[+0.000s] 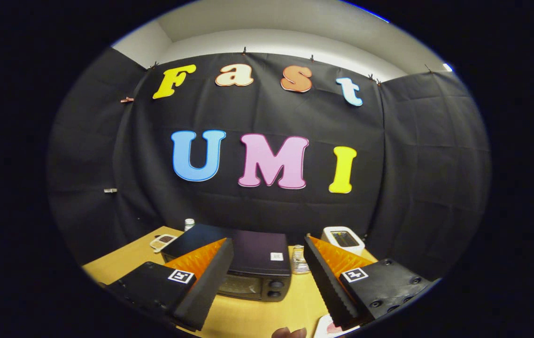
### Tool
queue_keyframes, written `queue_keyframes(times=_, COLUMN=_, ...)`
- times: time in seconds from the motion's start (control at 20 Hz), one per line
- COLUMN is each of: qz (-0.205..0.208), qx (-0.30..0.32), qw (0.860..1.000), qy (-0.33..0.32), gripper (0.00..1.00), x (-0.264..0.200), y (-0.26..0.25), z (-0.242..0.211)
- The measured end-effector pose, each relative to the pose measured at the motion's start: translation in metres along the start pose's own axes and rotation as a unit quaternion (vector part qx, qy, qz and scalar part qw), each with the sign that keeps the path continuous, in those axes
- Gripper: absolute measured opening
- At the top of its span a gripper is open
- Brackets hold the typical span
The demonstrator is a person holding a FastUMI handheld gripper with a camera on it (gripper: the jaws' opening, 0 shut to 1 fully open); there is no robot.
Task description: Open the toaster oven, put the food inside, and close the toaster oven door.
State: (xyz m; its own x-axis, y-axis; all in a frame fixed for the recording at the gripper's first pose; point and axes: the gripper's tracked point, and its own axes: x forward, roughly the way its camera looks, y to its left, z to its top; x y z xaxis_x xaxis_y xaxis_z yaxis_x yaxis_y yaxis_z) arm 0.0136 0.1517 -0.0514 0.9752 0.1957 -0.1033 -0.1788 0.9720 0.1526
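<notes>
A black toaster oven stands on the wooden table, just ahead of and partly behind my left finger. Its glass door looks closed, with two knobs at its right side. My gripper is held above the table with its fingers wide apart and nothing between them. A pinkish item on a white plate peeks out under the right finger. A brownish object shows at the near table edge between the fingers; what it is I cannot tell.
A foil or paper cup stack stands right of the oven. A white toaster-like appliance sits behind the right finger. A small white tray with dark contents and a little white bottle lie left of the oven, near the cloth wall.
</notes>
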Motion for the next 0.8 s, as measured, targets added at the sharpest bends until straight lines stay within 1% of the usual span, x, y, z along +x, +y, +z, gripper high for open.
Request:
queue_keyframes(times=0.15, qz=0.014, qx=0.016, qw=0.999, qy=0.033, gripper=0.98, x=0.018, y=0.039, z=-0.026)
queue_keyframes(times=0.4, qz=0.015, qx=0.025, qw=0.996, qy=0.085, gripper=0.98, x=0.050, y=0.079, z=-0.069)
queue_keyframes(times=0.65, qz=0.009, qx=0.011, qw=0.990, qy=0.139, gripper=0.98, x=0.075, y=0.098, z=-0.119)
queue_keyframes(times=0.8, qz=0.001, qx=0.012, qw=0.986, qy=0.168, gripper=0.98, x=0.087, y=0.104, z=-0.140)
